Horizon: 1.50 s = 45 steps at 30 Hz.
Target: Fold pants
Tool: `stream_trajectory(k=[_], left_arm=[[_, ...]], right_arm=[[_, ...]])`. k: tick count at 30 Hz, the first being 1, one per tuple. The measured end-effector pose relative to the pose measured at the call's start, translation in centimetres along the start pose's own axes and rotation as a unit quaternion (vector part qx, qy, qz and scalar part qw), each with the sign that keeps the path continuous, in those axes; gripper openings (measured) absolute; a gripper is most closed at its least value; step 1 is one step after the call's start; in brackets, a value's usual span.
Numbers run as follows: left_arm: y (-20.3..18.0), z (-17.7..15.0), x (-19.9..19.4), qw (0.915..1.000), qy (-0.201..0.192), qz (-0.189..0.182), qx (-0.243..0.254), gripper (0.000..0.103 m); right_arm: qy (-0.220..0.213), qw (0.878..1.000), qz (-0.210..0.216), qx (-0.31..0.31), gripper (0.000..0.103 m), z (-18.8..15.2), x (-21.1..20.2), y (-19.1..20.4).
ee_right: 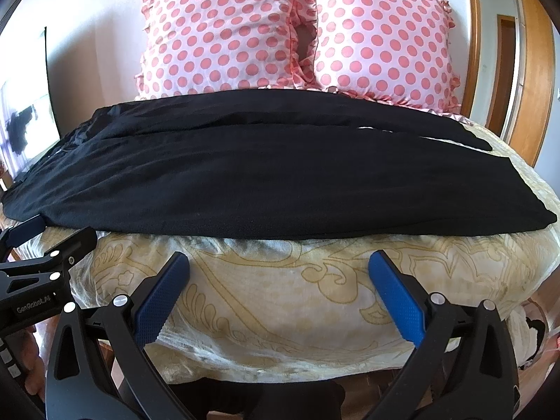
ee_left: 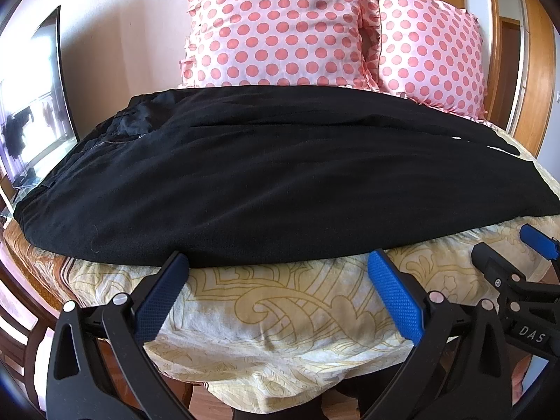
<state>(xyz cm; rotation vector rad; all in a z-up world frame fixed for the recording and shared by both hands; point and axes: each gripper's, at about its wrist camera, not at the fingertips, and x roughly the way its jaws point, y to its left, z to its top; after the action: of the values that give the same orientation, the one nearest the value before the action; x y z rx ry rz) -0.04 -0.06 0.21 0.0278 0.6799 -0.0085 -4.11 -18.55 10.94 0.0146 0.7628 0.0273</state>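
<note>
Black pants lie flat across the bed, waistband at the left, legs stretching right; they also show in the right wrist view. The far leg lies apart from the near one at the right end. My left gripper is open and empty, its fingertips at the pants' near edge. My right gripper is open and empty, just short of the near edge, over the bedspread. The right gripper shows at the right of the left wrist view; the left gripper shows at the left of the right wrist view.
The bed has a cream bedspread with a gold pattern. Two pink polka-dot pillows stand behind the pants. A mirror leans at the left. A wooden door frame is at the right.
</note>
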Motion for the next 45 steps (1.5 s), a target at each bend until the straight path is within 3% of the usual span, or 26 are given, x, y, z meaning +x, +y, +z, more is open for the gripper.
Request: stream_trajectory(k=[7, 9, 12, 16, 20, 26, 28, 36, 39, 45], left_arm=[[0.3, 0.2, -0.1, 1.0, 0.005, 0.002, -0.002, 0.101], [0.7, 0.4, -0.5, 1.0, 0.003, 0.008, -0.004, 0.101], [1.2, 1.8, -2.1, 0.9994, -0.027, 0.02, -0.006, 0.101], [1.8, 5.0, -3.1, 0.9973, -0.061, 0.038, -0.013, 0.101], [1.6, 7.8, -2.3, 0.9957, -0.075, 0.053, -0.004, 0.101], [1.3, 12.0, 1.2, 0.9958, -0.068, 0.061, 0.001, 0.101], [1.5, 13.4, 2.5, 0.9963, -0.064, 0.056, -0.009, 0.101], [2.2, 15.7, 6.0, 0.9961, -0.059, 0.062, -0.022, 0.101], [2.4, 15.9, 6.8, 0.9966, -0.054, 0.055, -0.028, 0.101], [1.9, 15.9, 7.8, 0.9969, -0.052, 0.057, -0.017, 0.101]], right_arm=[[0.029, 0.999, 0.026, -0.017, 0.102, 0.8, 0.3, -0.5], [0.038, 0.999, 0.025, -0.005, 0.102, 1.5, -0.1, -1.6], [0.018, 0.999, 0.032, 0.035, 0.102, 3.6, -1.6, -4.6], [-0.008, 0.997, -0.021, 0.074, 0.102, 8.6, -1.8, -9.6], [0.008, 0.991, -0.098, 0.093, 0.102, 13.6, 1.9, -14.4], [0.069, 0.968, -0.187, 0.15, 0.102, 20.9, 12.0, -23.0], [0.091, 0.96, -0.196, 0.177, 0.098, 22.2, 15.1, -25.3], [0.149, 0.909, -0.254, 0.295, 0.064, 24.9, 26.0, -33.3], [0.16, 0.893, -0.278, 0.317, 0.063, 25.0, 28.2, -35.1], [0.138, 0.885, -0.28, 0.346, 0.063, 25.8, 29.5, -36.2]])
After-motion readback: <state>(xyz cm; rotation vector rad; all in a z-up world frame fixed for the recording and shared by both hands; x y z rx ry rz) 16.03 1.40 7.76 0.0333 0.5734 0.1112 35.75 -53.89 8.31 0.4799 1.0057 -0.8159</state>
